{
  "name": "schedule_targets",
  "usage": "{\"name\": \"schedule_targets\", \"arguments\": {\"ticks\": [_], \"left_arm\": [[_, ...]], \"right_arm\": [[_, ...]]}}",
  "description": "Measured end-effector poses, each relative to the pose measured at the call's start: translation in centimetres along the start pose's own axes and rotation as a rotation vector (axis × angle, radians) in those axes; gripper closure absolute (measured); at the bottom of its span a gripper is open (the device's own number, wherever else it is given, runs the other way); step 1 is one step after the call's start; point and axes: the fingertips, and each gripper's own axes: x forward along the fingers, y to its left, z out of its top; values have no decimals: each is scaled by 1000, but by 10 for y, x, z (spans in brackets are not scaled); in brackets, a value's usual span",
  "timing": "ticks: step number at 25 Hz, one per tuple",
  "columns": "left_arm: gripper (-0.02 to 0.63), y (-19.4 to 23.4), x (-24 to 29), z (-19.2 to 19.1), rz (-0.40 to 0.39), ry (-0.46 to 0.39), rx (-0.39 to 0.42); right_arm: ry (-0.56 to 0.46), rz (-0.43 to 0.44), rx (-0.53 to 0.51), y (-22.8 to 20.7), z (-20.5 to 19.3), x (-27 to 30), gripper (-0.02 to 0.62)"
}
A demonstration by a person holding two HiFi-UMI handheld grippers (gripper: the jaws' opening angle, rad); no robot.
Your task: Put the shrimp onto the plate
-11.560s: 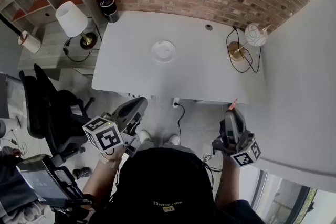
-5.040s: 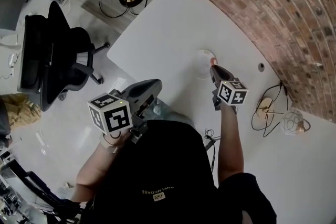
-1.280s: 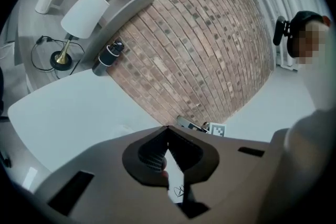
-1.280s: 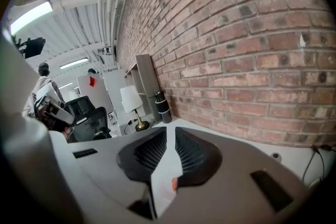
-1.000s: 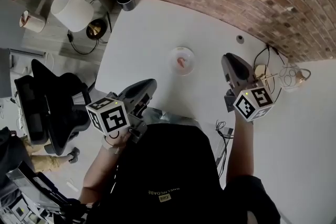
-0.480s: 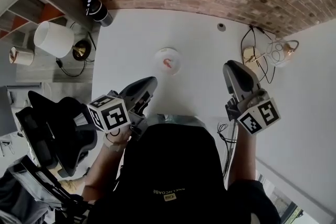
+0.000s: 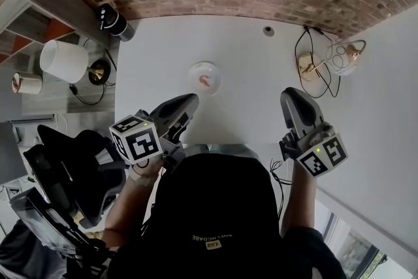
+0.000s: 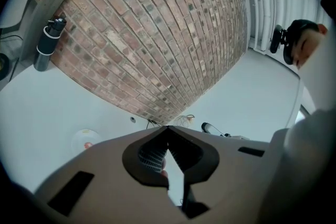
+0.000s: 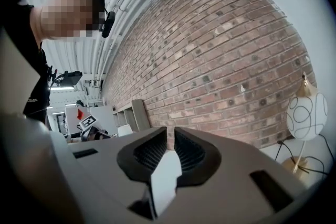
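Over the near edge of the table [image 7: 255,55], the left gripper [image 7: 191,98] is held with its jaws closed tip to tip and nothing between them. Just beyond it, mid-table, the shrimp [image 7: 205,81] lies on the plate [image 7: 194,71]. Further right along the near edge, the right gripper [image 7: 289,92] has its jaws a slit apart, empty.

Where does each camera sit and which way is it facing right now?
Head view: on the head, steeply down at the table; left gripper, right gripper show.
Left gripper view: along its shut jaws, across the table to the brick wall.
Right gripper view: along its slightly parted jaws, up at the wall.
Shared: head and left gripper views show the shrimp on the plate.
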Motion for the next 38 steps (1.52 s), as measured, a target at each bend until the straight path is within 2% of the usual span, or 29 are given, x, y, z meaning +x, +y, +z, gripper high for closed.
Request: {"name": "schedule_targets", "arguments": {"ticks": [5,18,28,38], "left_arm": [[603,-4,4,5,-11,5,19],[603,0,5,12,14,-11,6],[603,5,5,14,33,-26,-5],[603,8,9,13,37,-26,-10]], "right_arm": [[-7,-10,31,-3,-7,-2,549],[23,-17,65,-13,-18,5,551],[58,-2,36,-16,-21,16,551],[51,-13,57,-24,-21,14,551]]}}
